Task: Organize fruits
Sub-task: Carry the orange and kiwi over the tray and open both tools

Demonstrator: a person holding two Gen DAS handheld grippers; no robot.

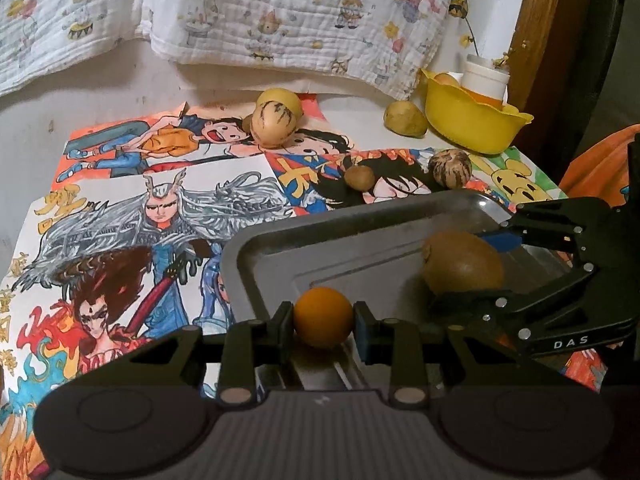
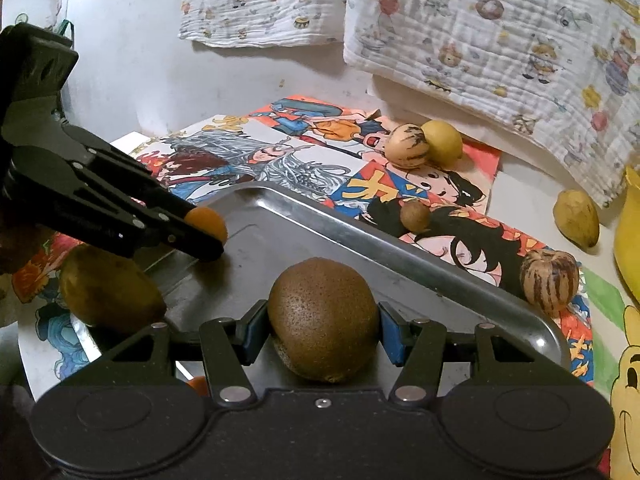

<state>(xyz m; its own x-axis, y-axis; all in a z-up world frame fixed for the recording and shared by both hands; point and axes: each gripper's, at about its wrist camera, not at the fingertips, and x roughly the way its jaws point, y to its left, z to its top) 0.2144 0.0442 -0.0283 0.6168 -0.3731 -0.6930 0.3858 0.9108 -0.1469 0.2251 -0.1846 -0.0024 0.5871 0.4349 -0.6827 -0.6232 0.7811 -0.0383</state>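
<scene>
Left gripper (image 1: 323, 318) is clamped on a small orange fruit (image 1: 323, 316), both pads pressed against its sides, held over the near left part of the metal tray (image 1: 280, 248). Right gripper (image 2: 323, 332) is clamped on a brown kiwi (image 2: 323, 320), blue pads against both flanks; the kiwi sits low over the tray floor, and whether it touches the floor cannot be told.

Both grippers are over the same tray, near each other. From the right wrist view the left gripper enters from the left with the orange fruit at its tip.

A yellow-brown mango-like fruit (image 2: 110, 288) lies at the tray's near left edge, partly under the left gripper.

Still outside the tray, on the cartoon drawings (image 1: 160, 208) covering the table:
- a striped pale fruit (image 1: 275, 124) touching a yellow fruit (image 1: 280, 98) behind it;
- a small brown fruit (image 1: 359, 178);
- a striped brown round fruit (image 1: 450, 168) near the tray's far corner;
- a yellowish fruit (image 1: 405, 119) just beside the yellow bowl (image 1: 472, 120).

A printed cloth (image 1: 280, 12) hangs behind.
</scene>
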